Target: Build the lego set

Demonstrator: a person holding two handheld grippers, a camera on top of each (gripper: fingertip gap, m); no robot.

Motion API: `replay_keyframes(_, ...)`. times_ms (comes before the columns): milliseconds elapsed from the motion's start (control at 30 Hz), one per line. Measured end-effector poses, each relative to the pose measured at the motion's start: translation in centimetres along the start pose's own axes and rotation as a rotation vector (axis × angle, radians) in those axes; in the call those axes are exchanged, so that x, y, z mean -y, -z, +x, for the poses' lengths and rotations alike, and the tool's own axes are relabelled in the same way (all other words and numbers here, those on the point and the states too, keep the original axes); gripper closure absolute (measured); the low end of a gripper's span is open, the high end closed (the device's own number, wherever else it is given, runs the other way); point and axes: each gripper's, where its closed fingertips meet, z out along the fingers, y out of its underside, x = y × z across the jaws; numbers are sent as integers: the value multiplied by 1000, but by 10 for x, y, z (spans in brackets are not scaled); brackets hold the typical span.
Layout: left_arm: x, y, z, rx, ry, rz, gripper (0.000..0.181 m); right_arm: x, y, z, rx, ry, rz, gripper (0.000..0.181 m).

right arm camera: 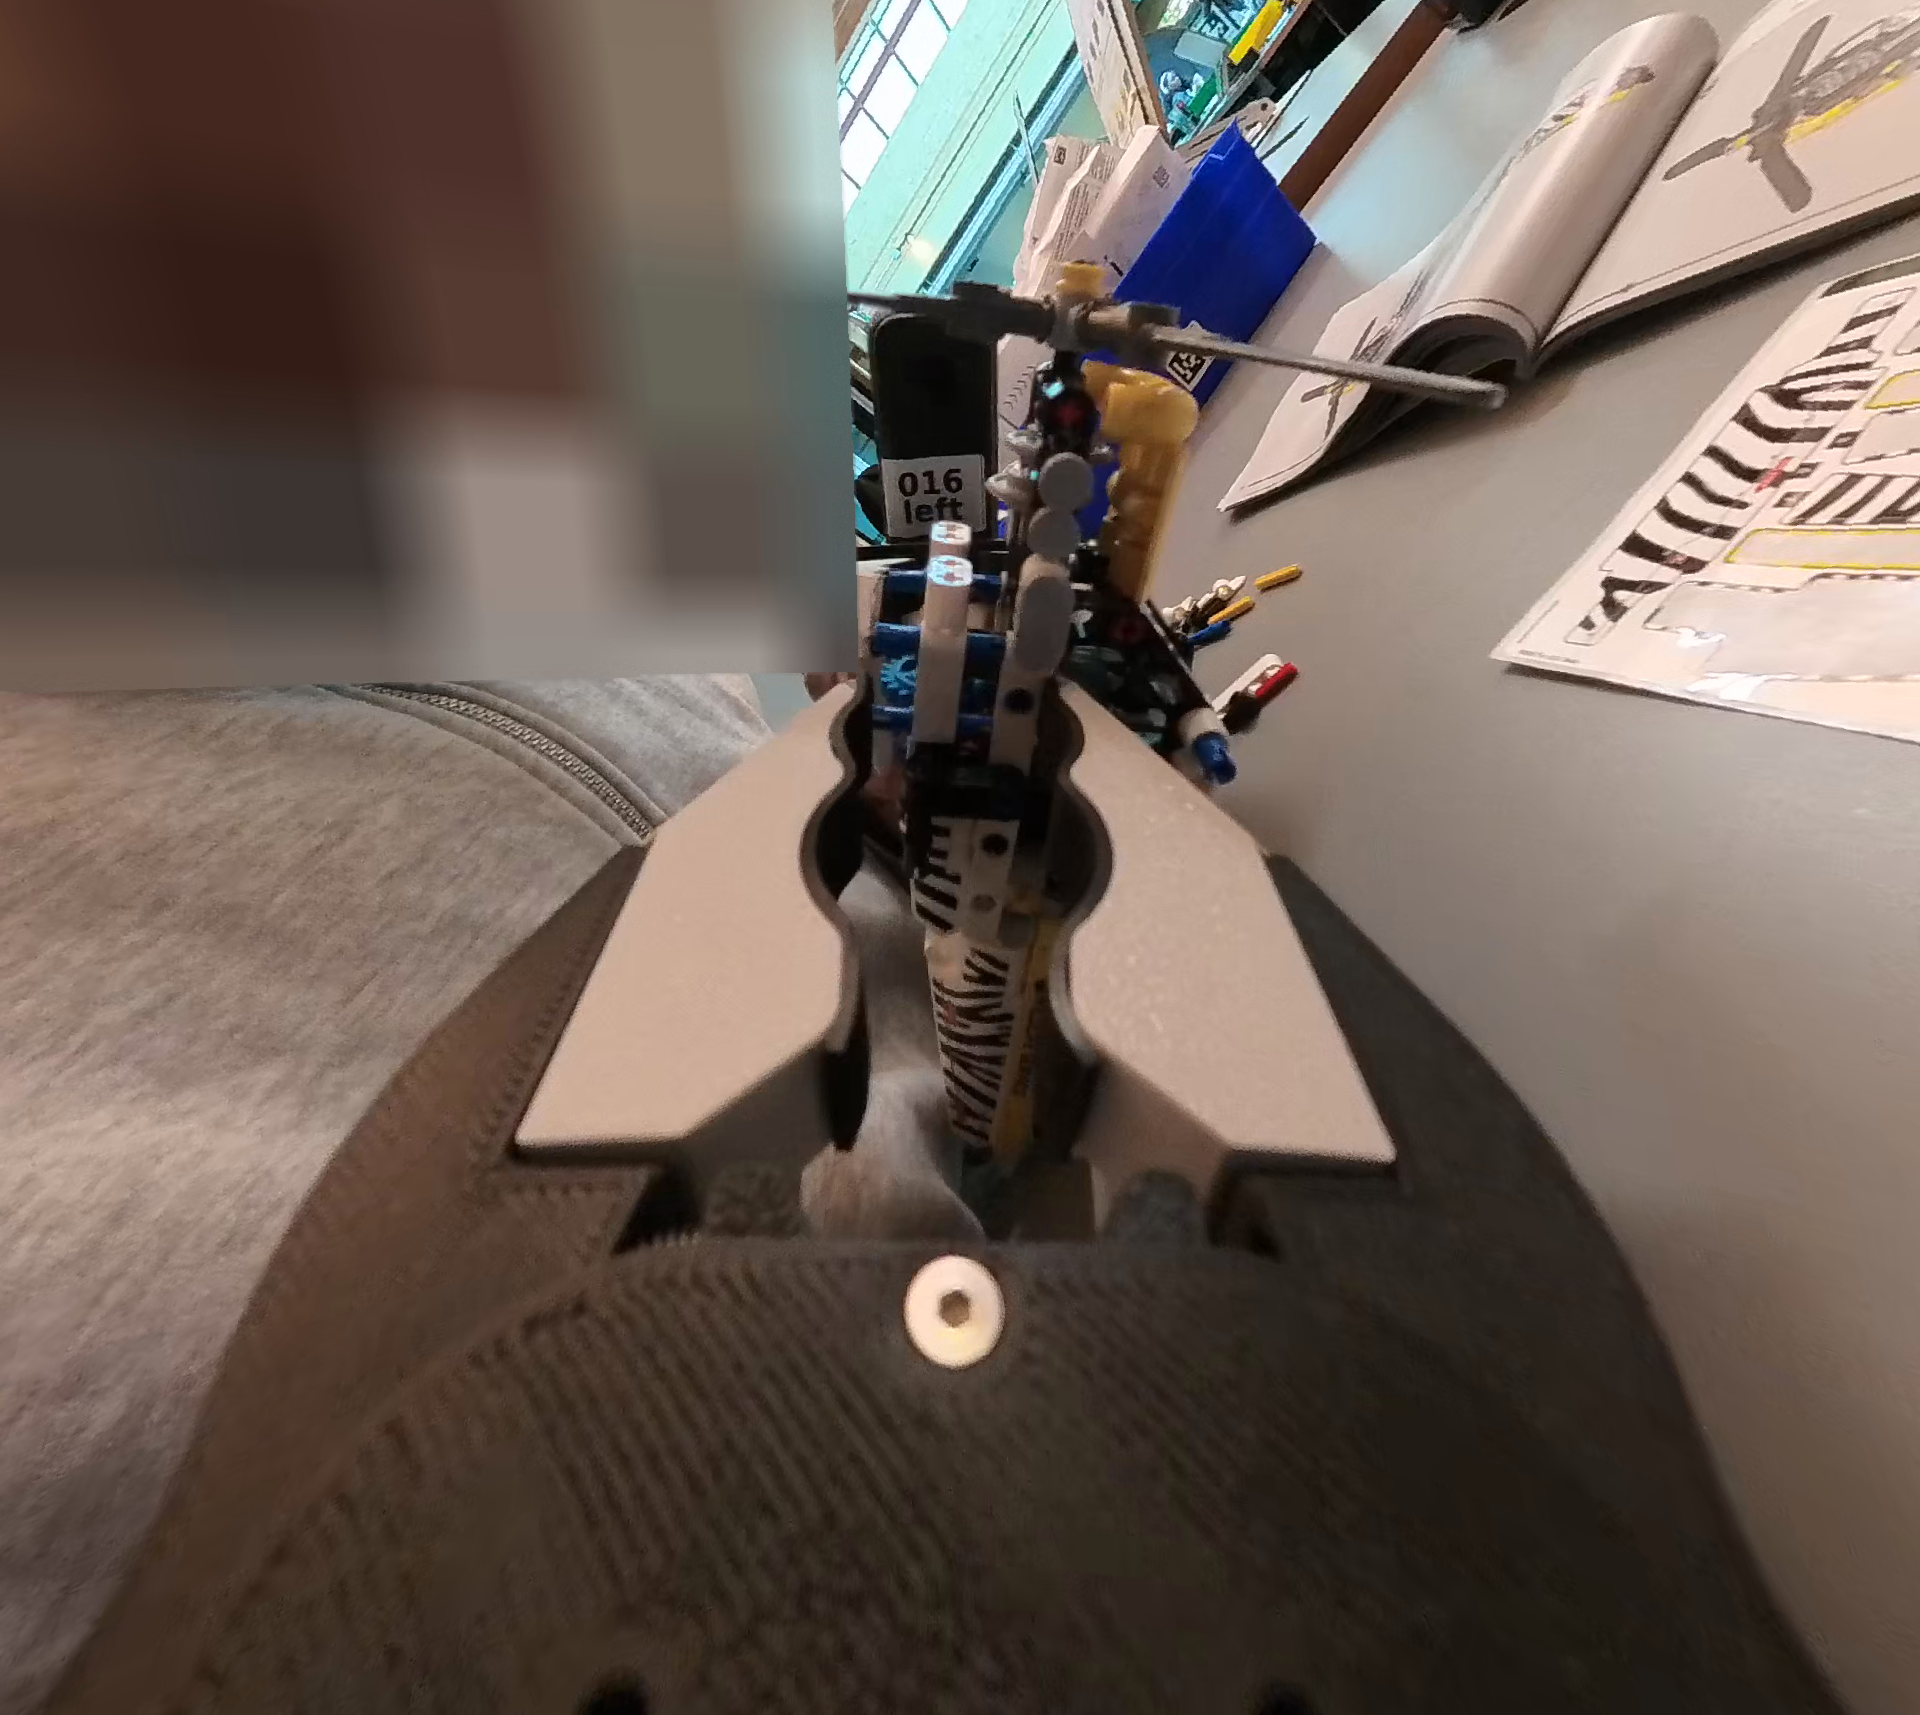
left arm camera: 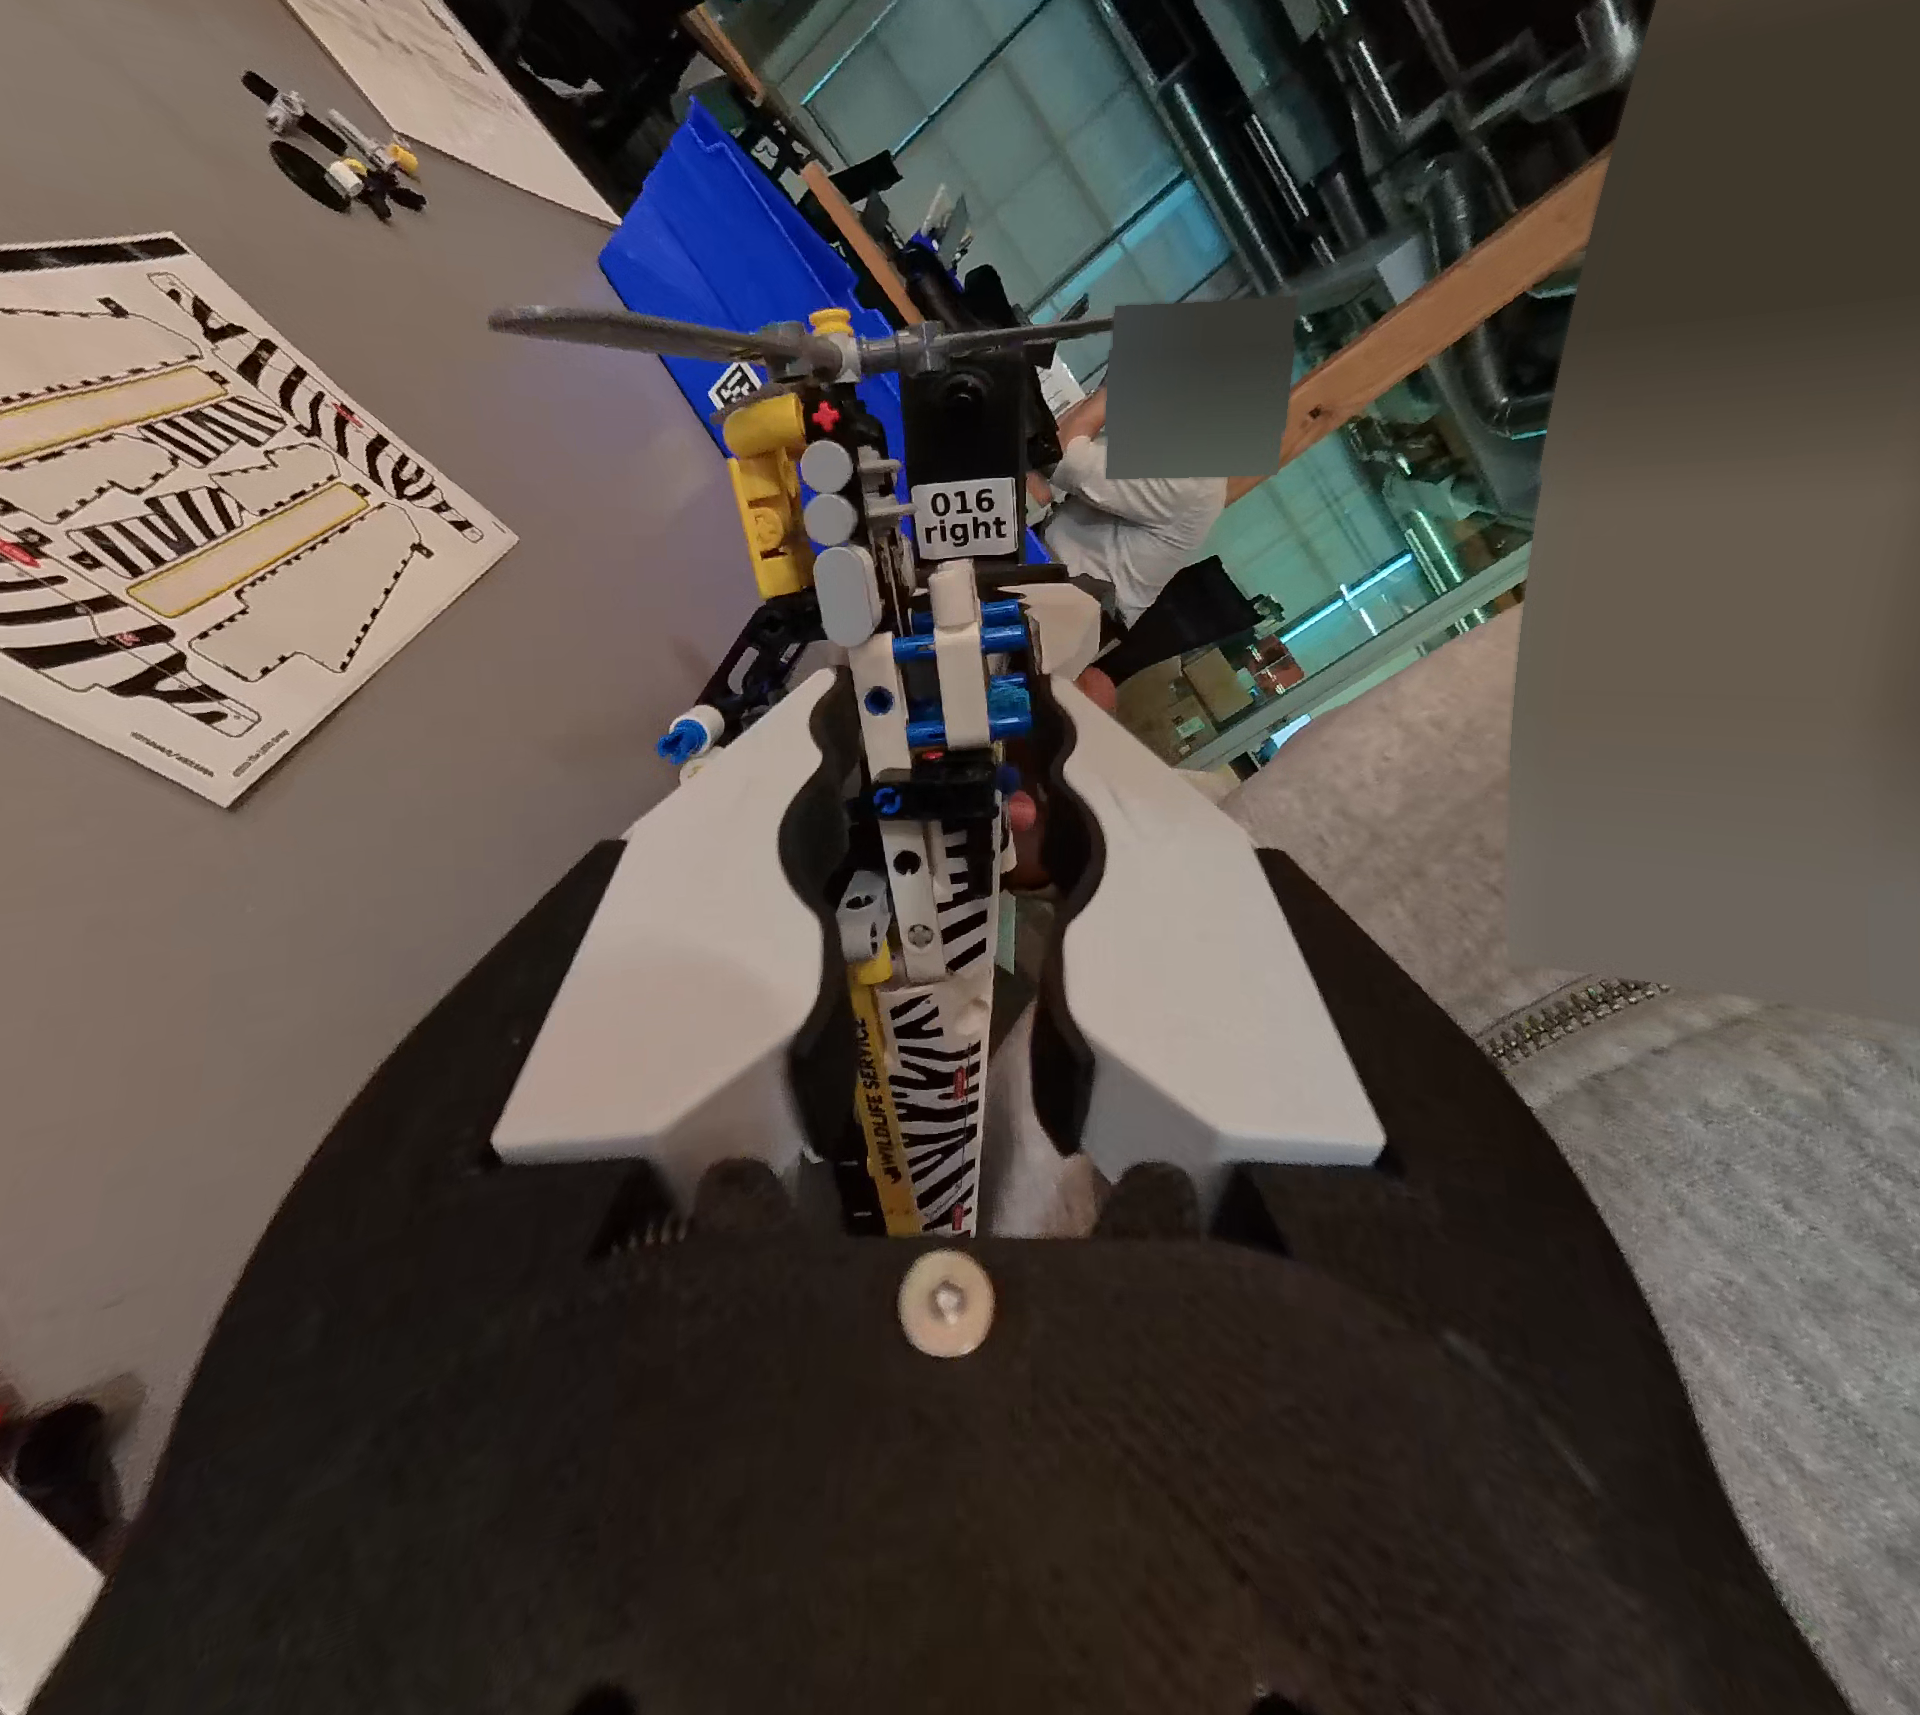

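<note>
A lego helicopter model (left arm camera: 940, 834) with zebra-striped panels, yellow side parts and a grey rotor (left arm camera: 644, 335) is held in the air beside the grey table (left arm camera: 312, 990). My left gripper (left arm camera: 940, 709) is shut on one end of it, its white fingers (left arm camera: 727, 886) on both sides of the striped body. My right gripper (right arm camera: 961, 709) is shut on the opposite end of the model (right arm camera: 977, 938). The two grippers face each other: the right one shows behind the model in the left wrist view (left arm camera: 961, 439), and the left one in the right wrist view (right arm camera: 930, 418).
A zebra sticker sheet (left arm camera: 208, 502) (right arm camera: 1745, 502), an open instruction booklet (right arm camera: 1621, 138), a few small loose pieces (left arm camera: 343, 148) and a blue bin (left arm camera: 727, 252) (right arm camera: 1226, 242) are on the table. A person's grey zipped sweater (left arm camera: 1714, 1250) (right arm camera: 260, 938) is close beside the grippers. Less than 4 cm separates the two grippers' tips.
</note>
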Motion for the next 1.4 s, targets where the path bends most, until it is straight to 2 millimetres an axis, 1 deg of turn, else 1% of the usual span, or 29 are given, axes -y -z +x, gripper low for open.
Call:
replay_keyframes(100,1,0,0,-3,18,1,152,1,0,0,-2,-2,2,152)
replay_keyframes(433,5,0,-1,-24,165,50,153,3,-1,1,-29,14,-3,152)
replay_keyframes(667,3,-2,1,-70,242,31,153,6,1,-4,-49,103,14,152)
replay_keyframes(700,4,-2,-1,-53,247,31,159,6,1,-5,-44,106,14,152)
replay_keyframes(867,4,1,-2,-41,236,27,156,6,2,-4,-48,108,30,152)
replay_keyframes(967,3,1,0,-37,217,13,148,6,3,-3,-57,115,32,152)
replay_keyframes(1033,1,1,1,-30,209,0,147,7,3,-3,-60,122,32,152)
replay_keyframes(1200,-2,-1,0,-20,220,-18,149,7,5,-3,-66,132,31,152)
replay_keyframes(1400,-3,-1,1,-4,186,-40,151,7,5,-4,-58,131,34,152)
